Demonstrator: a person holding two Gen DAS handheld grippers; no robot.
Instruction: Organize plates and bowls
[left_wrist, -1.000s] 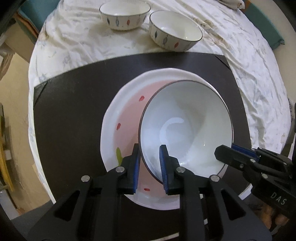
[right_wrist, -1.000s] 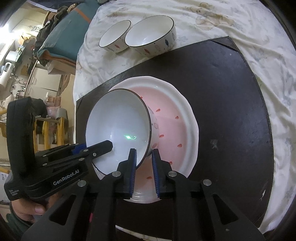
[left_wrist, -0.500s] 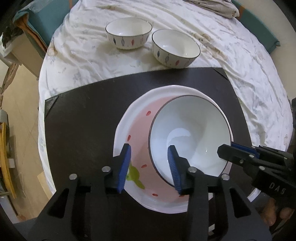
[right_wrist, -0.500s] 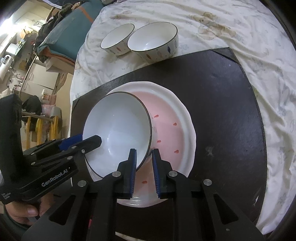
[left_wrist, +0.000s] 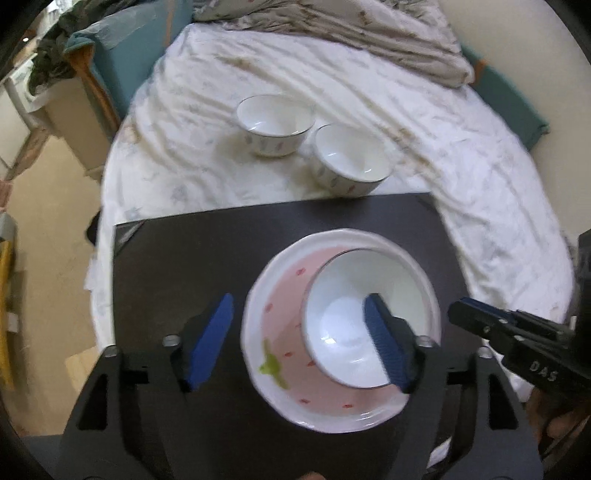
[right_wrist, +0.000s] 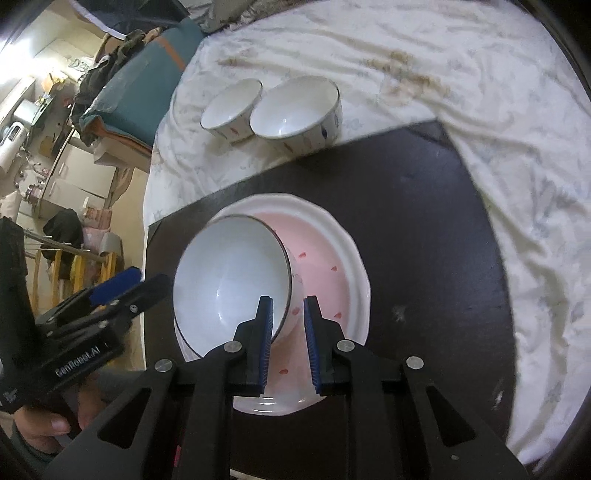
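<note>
Rumpled white cloth (left_wrist: 461, 155) covers our round table (right_wrist: 546, 258), with a dark mat (left_wrist: 177, 266) laid on top of it and some cluttered furniture off to the side in the right wrist view. On the mat we've got the big pink plate (left_wrist: 280, 332) with the little red marks and a green blob, white scalloped rim all round. Sitting in it is the white bowl (left_wrist: 354, 295), pushed over to one side of the plate and tilted rather than flat. Our left gripper (left_wrist: 299, 343) is hanging above the plate with its blue fingers (left_wrist: 208, 339) spread really wide and nothing between them touching, as far as we can see; one pad lines up over the mat, the other over the bowl's inside. Our right gripper (right_wrist: 288, 339) is down at the bowl's near rim with the fingers (right_wrist: 265, 343) only a little apart, one pad inside the bowl and one outside over the pink. Honestly we can't tell from this angle if they're actually pinching the rim or just straddling it. Two more bowls, the far bowl (left_wrist: 275, 123) and the nearer bowl (left_wrist: 351, 162), sit side by side on the cloth just past the mat's far edge, upright and just about touching each other.
</note>
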